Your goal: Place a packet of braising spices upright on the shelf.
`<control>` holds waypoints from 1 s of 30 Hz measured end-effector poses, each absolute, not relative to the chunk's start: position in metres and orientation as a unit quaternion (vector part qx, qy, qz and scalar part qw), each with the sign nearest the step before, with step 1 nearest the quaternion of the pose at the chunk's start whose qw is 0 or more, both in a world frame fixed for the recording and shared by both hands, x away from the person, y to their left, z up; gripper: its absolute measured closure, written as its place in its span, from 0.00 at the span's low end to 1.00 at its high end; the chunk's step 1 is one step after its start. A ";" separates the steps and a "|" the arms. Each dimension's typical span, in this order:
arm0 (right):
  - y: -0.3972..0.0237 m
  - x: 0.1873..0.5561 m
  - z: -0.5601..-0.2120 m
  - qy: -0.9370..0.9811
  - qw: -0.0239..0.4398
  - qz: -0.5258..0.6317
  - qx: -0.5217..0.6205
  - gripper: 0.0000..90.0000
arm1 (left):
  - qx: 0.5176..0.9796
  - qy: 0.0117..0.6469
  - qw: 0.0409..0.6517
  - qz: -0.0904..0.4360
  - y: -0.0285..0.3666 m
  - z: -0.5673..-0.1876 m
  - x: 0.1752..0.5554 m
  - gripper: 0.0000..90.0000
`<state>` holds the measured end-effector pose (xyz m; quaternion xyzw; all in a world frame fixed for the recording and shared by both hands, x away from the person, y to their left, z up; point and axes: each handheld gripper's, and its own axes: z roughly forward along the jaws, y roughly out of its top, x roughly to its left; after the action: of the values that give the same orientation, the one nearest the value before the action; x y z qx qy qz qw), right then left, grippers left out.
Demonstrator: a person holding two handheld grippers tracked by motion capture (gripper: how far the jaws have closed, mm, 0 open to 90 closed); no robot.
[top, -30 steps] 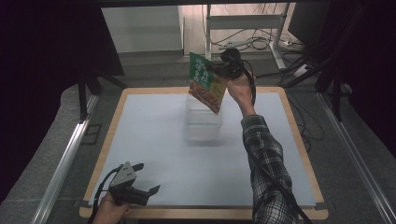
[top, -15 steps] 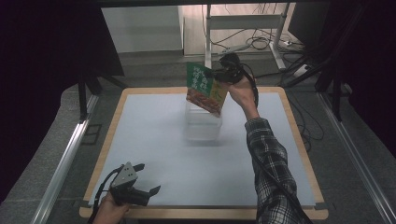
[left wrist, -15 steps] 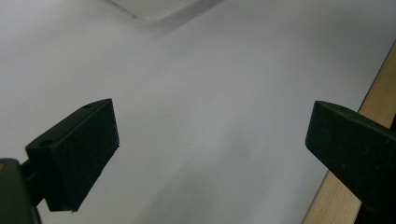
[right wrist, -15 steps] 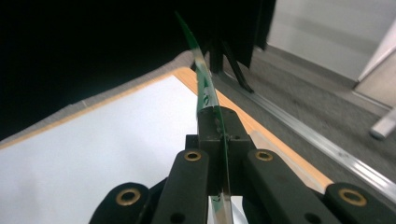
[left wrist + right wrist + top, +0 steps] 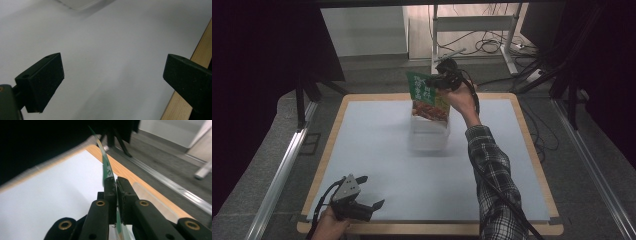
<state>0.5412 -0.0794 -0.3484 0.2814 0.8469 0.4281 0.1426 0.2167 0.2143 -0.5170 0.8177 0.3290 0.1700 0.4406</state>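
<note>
High view: the right gripper (image 5: pixel 443 80) holds a flat, glossy green-and-orange packet (image 5: pixel 428 96) above a clear plastic box (image 5: pixel 429 132) on the pale, wood-edged counter (image 5: pixel 377 150). Left gripper view: blocky matte jaws stand wide apart, holding nothing. Right gripper view: jaws pinch the thin packet (image 5: pixel 107 171) edge-on.

A: Where was the flat green-and-orange printed food packet (image 5: pixel 427 97)?

B: Toward twelve o'clock on the table, held up in the air and tilted, its green top uppermost.

A: And below it?

B: A clear plastic rectangular container (image 5: pixel 428 134) stood on the white surface, just under the packet's lower edge, at six o'clock from it.
</note>
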 end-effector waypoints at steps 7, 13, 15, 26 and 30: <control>-0.075 0.543 -0.353 0.845 0.154 0.424 0.287 0.84 | 0.816 0.332 0.443 0.168 0.215 -0.517 0.217 0.04; -0.076 0.539 -0.349 0.843 0.165 0.427 0.284 0.70 | 0.817 0.329 0.441 0.169 0.215 -0.517 0.217 0.04; -0.077 0.537 -0.347 0.844 0.165 0.426 0.280 0.65 | 0.818 0.329 0.441 0.169 0.214 -0.517 0.217 0.04; -0.076 0.529 -0.343 0.846 0.169 0.425 0.274 0.43 | 0.816 0.332 0.443 0.168 0.215 -0.517 0.217 0.04; -0.076 0.525 -0.342 0.848 0.166 0.424 0.270 0.39 | 0.815 0.333 0.444 0.168 0.216 -0.517 0.217 0.04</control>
<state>0.5247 -0.0759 -0.3417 0.2704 0.8483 0.4239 0.1661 0.2173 0.2156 -0.5170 0.8147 0.3326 0.1676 0.4444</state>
